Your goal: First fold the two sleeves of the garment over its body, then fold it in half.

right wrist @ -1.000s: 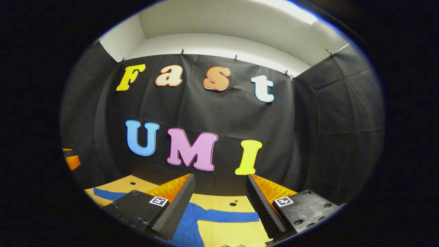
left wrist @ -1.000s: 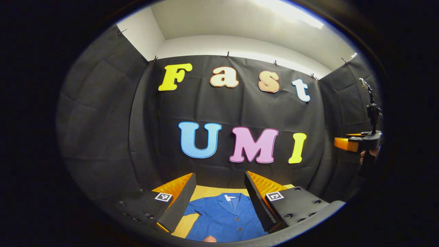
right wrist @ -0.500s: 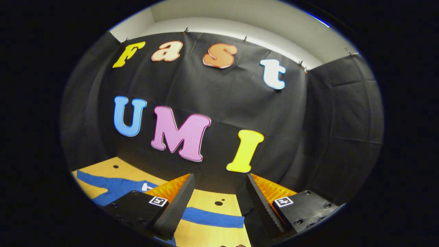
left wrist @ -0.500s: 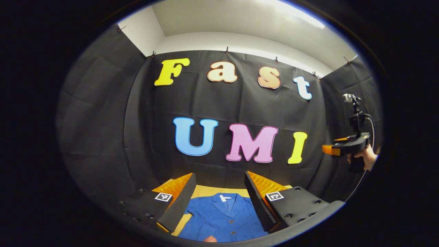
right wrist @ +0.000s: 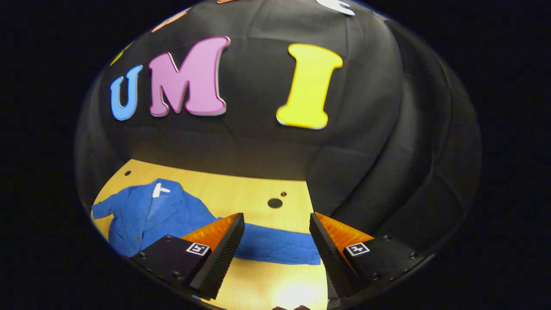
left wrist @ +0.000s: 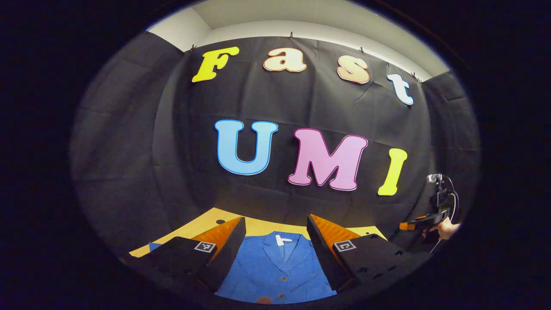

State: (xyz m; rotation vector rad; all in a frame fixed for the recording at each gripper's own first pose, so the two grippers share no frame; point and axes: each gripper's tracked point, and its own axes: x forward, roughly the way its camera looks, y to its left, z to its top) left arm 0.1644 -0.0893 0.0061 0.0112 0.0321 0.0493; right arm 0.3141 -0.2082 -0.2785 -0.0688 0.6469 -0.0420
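Lying flat on the wooden table (right wrist: 241,189) is the blue jacket (right wrist: 142,215), collar twd the back wall, front buttoned, unfolded.

Left gripper view, L to R: table edge at the far left w/ a bit of blue sleeve on it; then the left gripper (left wrist: 275,254), jaws spread wide, nothing betw. them, held above the jacket's chest (left wrist: 275,267); collar w/ white tag sits betw. the two fingers. Far right, small, the right gripper (left wrist: 409,224) w/ a hand (left wrist: 443,230) around its handle, well apart from the left one.

Right gripper view, L to R: jacket body at the left part of the table, one short bit of sleeve sticking out at its far side; then its other sleeve (right wrist: 275,247) stretched straight out to the right, flat on the wood. Right gripper (right wrist: 277,249) is above that sleeve, jaws spread wide, gripping nothing; sleeve runs across the gap betw. the fingers, cuff end near the right-hand finger. Two dark holes in the tabletop just beyond the sleeve. Can't tell if the fingertips touch the cloth.
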